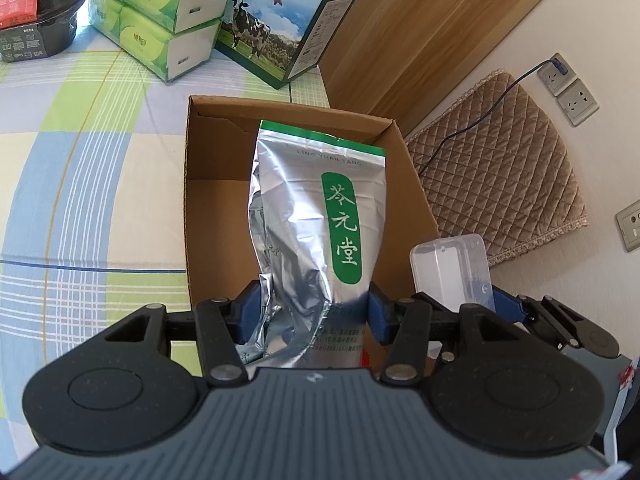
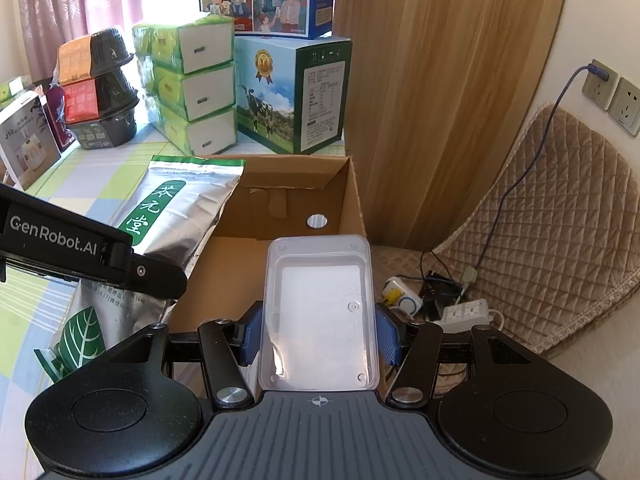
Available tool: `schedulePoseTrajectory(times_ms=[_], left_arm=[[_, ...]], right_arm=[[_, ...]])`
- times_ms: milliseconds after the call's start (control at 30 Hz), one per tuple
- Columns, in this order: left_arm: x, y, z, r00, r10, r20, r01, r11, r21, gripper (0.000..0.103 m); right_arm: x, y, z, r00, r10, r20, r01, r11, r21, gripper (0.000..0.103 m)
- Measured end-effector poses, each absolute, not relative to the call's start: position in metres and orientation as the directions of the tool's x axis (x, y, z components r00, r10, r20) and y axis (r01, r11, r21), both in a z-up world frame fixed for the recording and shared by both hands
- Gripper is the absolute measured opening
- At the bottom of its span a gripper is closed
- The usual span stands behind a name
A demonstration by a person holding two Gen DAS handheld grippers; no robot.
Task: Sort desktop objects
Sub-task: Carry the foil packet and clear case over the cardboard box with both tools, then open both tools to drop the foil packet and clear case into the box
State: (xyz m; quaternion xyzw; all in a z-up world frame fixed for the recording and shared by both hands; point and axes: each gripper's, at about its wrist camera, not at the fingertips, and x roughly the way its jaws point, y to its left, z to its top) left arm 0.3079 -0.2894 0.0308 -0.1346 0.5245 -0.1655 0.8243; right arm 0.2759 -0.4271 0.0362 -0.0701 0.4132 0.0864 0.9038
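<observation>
Fingers (image 1: 252, 308) of the left gripper (image 1: 314, 312) are clenched on the foil pouch (image 1: 316, 216) near its bottom end; pouch top leans over the open cardboard box (image 1: 192, 200). Right gripper (image 2: 320, 334) fingers clamp the clear plastic case (image 2: 320, 312) by its long sides, held above the box's near right edge. Box sits on the checked tabletop (image 1: 80, 160), w/ a small round silver item (image 2: 317, 221) already on its floor.

Step in hand, I judge: drop both into the box. To do it well: lower the pouch first, tip it flat against the left wall so it doesn't slump over the rim. Then bring the case in beside it, level, w/o knocking the left gripper. Release only once each rests inside.
</observation>
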Motion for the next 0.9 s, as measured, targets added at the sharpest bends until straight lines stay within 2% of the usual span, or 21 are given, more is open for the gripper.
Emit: schedulePoseTrajectory(times_ms=[100,900], left_arm=[[0.309,-0.286,0.034,0.421,-0.419,-0.804,0.121,0.905,-0.408,0.055],[0.298,-0.272,0.037,0.417,-0.382,-0.825,0.162,0.924,-0.347,0.055]], right_arm=[[0.277,-0.428,0.037,0.644,0.099,-0.758,-0.213,0.976,-0.054,0.054],[0.278,-0.421,0.043,0.644,0.128,-0.755,-0.222,0.975,-0.024,0.054]])
